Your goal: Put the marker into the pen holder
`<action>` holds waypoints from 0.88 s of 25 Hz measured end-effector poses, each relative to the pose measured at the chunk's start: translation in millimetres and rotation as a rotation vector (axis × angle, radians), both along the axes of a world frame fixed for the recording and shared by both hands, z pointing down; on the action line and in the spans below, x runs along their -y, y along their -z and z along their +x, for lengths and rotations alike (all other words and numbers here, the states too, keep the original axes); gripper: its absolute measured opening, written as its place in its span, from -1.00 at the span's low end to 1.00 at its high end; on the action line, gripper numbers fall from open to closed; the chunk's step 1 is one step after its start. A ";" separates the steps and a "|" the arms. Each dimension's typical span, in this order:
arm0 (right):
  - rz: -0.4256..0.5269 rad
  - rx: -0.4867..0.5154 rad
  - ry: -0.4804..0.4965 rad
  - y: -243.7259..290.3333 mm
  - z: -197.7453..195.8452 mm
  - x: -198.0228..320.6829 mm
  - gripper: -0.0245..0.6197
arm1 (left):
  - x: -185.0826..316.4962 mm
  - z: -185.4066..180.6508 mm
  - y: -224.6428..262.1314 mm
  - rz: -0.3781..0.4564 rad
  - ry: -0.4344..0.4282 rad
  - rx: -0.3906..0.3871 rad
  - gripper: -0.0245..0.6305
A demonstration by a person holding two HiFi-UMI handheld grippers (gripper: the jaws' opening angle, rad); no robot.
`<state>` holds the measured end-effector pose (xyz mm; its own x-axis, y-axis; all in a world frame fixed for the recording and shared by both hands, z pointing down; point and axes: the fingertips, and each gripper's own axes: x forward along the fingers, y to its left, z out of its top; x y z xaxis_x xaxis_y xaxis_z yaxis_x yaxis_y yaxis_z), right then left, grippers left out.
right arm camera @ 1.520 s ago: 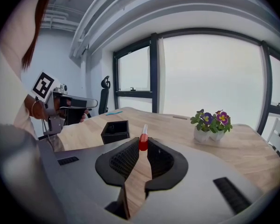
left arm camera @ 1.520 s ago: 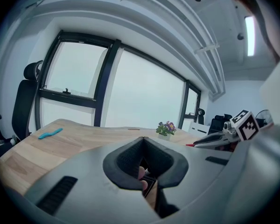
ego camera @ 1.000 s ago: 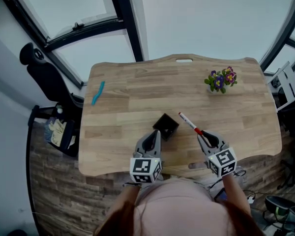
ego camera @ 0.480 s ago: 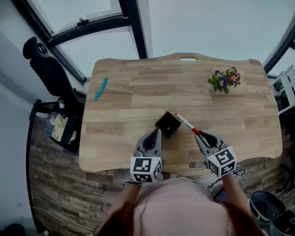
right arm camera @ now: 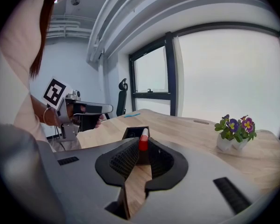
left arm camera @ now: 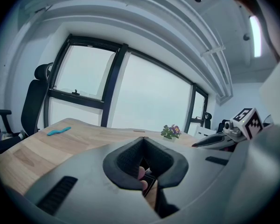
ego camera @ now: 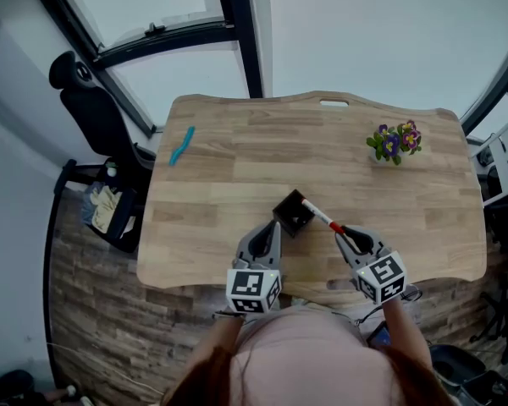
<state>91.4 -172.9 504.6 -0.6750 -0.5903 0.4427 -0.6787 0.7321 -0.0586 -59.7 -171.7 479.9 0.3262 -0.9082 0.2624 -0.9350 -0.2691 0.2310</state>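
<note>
A black square pen holder [ego camera: 292, 214] stands on the wooden table [ego camera: 229, 167] near its front edge. My right gripper [ego camera: 341, 232] is shut on the red end of a white marker [ego camera: 320, 215], which slants up and left. The marker's white tip hangs over the holder's right rim. In the right gripper view the red cap [right arm camera: 143, 143] sits pinched between the pads, with the holder [right arm camera: 132, 133] straight ahead. My left gripper [ego camera: 272, 226] hovers at the holder's near left side, shut and holding nothing. A corner of the holder [left arm camera: 150, 182] shows below its jaws.
A small pot of purple flowers [ego camera: 394, 142] stands at the table's far right. A blue object [ego camera: 182, 145] lies at the far left edge. A black office chair [ego camera: 93, 112] stands off the table's left side, by the windows.
My right gripper has carried the marker left, so its white tip has gone from beside the holder to over its rim. The left gripper has stayed by the holder.
</note>
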 end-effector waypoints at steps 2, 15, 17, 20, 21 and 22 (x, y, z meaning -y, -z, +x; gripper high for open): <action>-0.008 -0.004 0.011 -1.5 -2.6 0.1 -0.77 | -1.5 -2.1 -0.1 0.000 0.010 -0.001 -0.92; -0.065 -0.014 0.038 -13.1 -14.5 8.2 -0.77 | -8.4 -17.9 -4.2 -0.016 0.062 0.005 -0.92; -0.071 -0.010 0.040 -14.0 -16.2 10.2 -0.77 | -8.6 -19.7 -4.6 -0.015 0.070 0.002 -0.92; -0.079 -0.005 0.042 -14.0 -18.8 13.7 -0.77 | -8.2 -23.0 -5.3 -0.017 0.081 0.000 -0.92; -0.081 -0.006 0.041 -14.2 -19.8 14.7 -0.77 | -8.3 -24.4 -5.6 -0.016 0.084 -0.001 -0.92; -0.083 -0.007 0.041 -14.4 -20.7 15.8 -0.77 | -8.3 -25.8 -5.8 -0.016 0.088 -0.002 -0.92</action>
